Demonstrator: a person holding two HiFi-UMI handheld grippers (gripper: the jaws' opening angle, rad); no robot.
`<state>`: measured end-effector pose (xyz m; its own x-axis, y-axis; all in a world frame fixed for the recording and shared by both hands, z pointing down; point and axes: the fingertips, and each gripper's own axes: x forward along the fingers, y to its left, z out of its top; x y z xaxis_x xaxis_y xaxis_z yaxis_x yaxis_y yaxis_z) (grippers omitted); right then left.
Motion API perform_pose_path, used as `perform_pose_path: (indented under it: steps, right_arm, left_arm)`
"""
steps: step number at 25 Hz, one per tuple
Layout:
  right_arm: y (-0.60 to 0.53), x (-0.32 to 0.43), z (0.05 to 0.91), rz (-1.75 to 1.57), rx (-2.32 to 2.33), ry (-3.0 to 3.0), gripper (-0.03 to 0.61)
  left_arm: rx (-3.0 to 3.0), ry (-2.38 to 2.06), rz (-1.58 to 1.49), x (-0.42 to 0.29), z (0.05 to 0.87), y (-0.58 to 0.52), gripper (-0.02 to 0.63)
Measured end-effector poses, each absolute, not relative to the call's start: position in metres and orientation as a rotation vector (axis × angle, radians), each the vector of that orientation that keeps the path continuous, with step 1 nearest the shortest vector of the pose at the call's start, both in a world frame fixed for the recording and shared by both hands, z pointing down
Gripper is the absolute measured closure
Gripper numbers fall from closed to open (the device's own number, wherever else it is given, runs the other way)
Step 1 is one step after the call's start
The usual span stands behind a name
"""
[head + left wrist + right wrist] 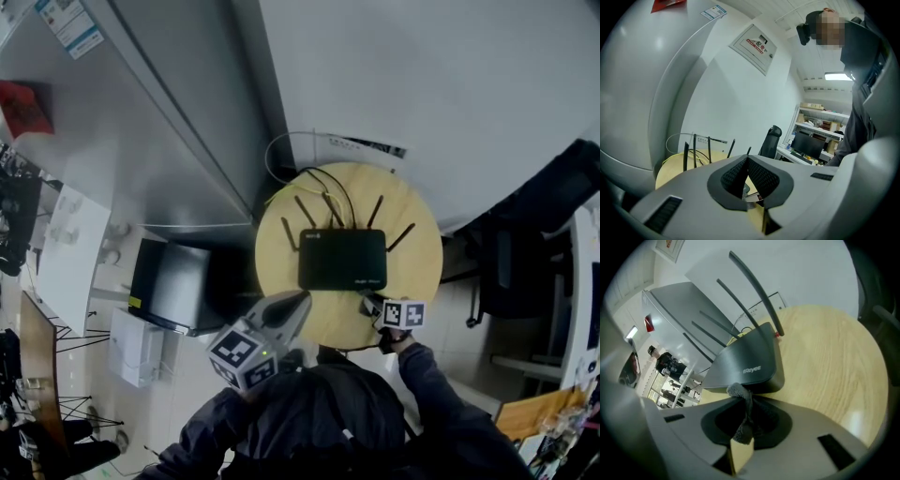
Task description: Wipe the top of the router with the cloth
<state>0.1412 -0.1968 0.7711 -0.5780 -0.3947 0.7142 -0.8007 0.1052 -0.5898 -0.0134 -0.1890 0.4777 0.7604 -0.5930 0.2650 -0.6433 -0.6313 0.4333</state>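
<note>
Right jaws: the right gripper [749, 414] is clamped on a grey cloth [737, 391]. A tuft sticks out past the tips, and the rest hangs back between the pads.
Left jaws: the left gripper [745, 161] is closed pad to pad with nothing between them.
Cloth to router: in the right gripper view the tuft sits just below the near edge of the router [745, 359], close to it. Contact cannot be confirmed.
Router position: in the head view the router [342, 260] lies flat at mid-frame on the round bench [424, 246].
Router long axis: it runs left to right across the head view. The antennas [375, 211] stand along the upper edge, with cables behind them.
Direction from right jaws: the right gripper [370, 305] is at the router's lower right corner, so the top surface lies up and to the left of the tips.
Direction from left jaws: the left gripper [298, 302] is just off the lower left corner, over the bench rim. In its own view only the antennas [689, 150] show, at centre left.
Nearer gripper: judged to be the right, which also carries the cloth.
Step in hand: approach, judged. The cloth is not yet on the top surface.
Next move: judged to need a lift over the near edge, then strokes along the long axis.
Risk: the antennas and cables lie at the far edge.
</note>
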Motion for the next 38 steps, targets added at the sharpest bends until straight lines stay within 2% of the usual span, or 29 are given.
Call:
perform_pose_path:
  steps: [8,15,23,30,38]
  right_arm:
    - [-0.192,0.185,0.777,1.473,1.226,-1.998,0.511]
    - [-0.213,0.216,0.745,0.923,0.989,-2.071,0.509]
    - [-0.284,0.224,0.768,0.484,0.807,-2.008,0.509]
    - [-0.297,0.215,0.783,0.278,0.657,-1.955,0.509]
    - [-0.258,0.203,0.780,0.093,0.499,-1.955,0.509]
  left_arm:
    - [2.441,-0.927,0.139,-0.007,0.482,-0.191,0.621]
    - [2.435,-0.926,0.152,-0.003,0.482,-0.193,0.621]
    - [2.410,-0.963,0.166,-0.007,0.484,-0.199,0.620]
    - [2.396,-0.992,0.175,-0.011,0.478,-0.203,0.621]
    - [2.413,-0.957,0.179,-0.008,0.481,-0.199,0.621]
